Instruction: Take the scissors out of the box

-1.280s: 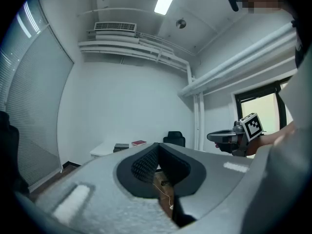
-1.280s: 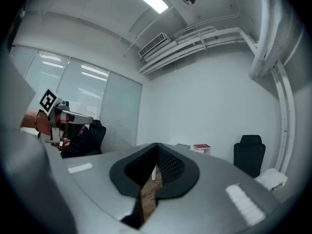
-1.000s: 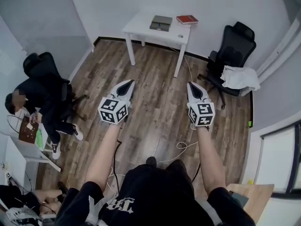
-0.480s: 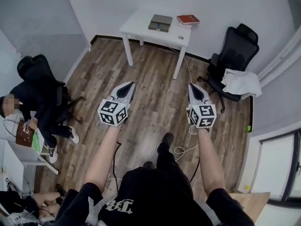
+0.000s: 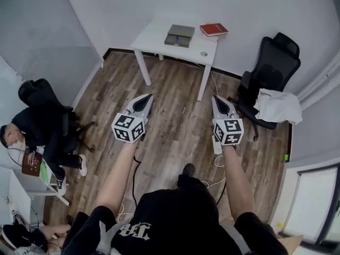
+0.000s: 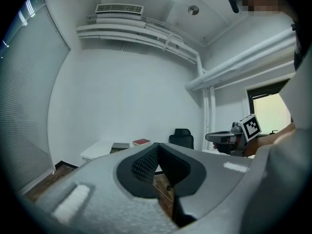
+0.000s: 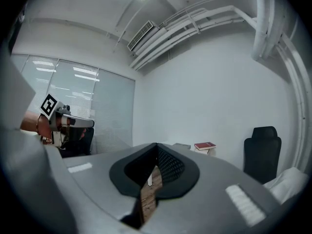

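Observation:
A flat grey box (image 5: 179,35) lies on the white table (image 5: 154,39) against the far wall, with a red book (image 5: 213,30) beside it and a small round object (image 5: 204,53) near the front edge. No scissors show. My left gripper (image 5: 148,97) and right gripper (image 5: 214,98) are held side by side over the wood floor, well short of the table, both pointing toward it. Each is shut with nothing between its jaws. The left gripper view shows the box (image 6: 120,145) and book (image 6: 141,142) far ahead. In the right gripper view the book (image 7: 204,146) is also distant.
A black office chair (image 5: 271,73) with a white cloth (image 5: 277,105) on it stands right of the table. At the left a person (image 5: 32,137) sits by another black chair (image 5: 45,97). A cable and white plug (image 5: 217,147) lie on the floor under my right arm.
Both grippers have travelled forward together toward the table, which now appears closer. The jaws stayed shut. The seated person at the left slid back in the view.

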